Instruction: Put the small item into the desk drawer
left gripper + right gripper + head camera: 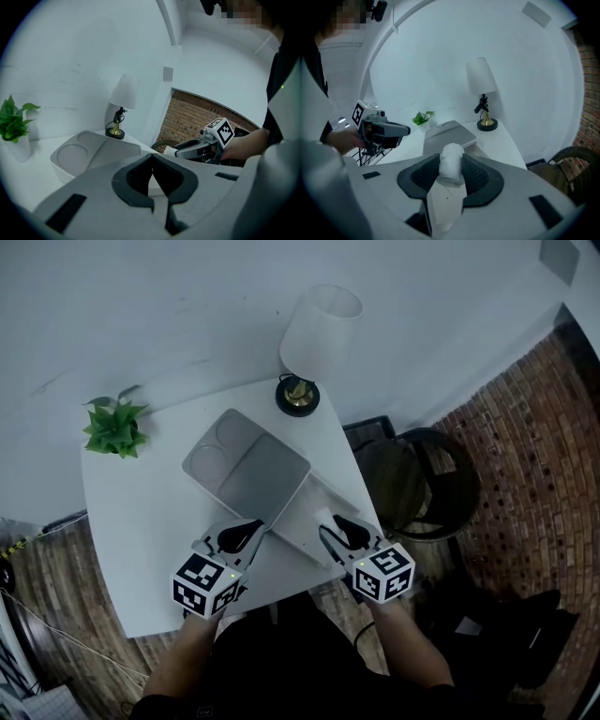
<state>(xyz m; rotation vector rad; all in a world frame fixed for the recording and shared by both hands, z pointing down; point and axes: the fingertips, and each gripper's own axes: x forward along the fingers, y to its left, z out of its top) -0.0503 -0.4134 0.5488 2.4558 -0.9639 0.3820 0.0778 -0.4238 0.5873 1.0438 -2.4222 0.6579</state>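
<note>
The right gripper (450, 165) clamps the small white item (451, 154) between its pads, over what appears to be the open desk drawer (298, 524) at the white desk's (131, 540) front edge. The left gripper (152, 161), jaws together and empty, hovers near a grey tray (208, 454). A lamp (317, 334) and a plant (114, 427) stand behind.

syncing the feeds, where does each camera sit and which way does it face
Head view: on the person's head, steeply down onto the white table; left gripper, right gripper, forearms show.
Left gripper view: along its shut jaws, toward the right gripper.
Right gripper view: along jaws gripping the small white item, toward the left gripper.
Shared: white-shaded brass lamp.
</note>
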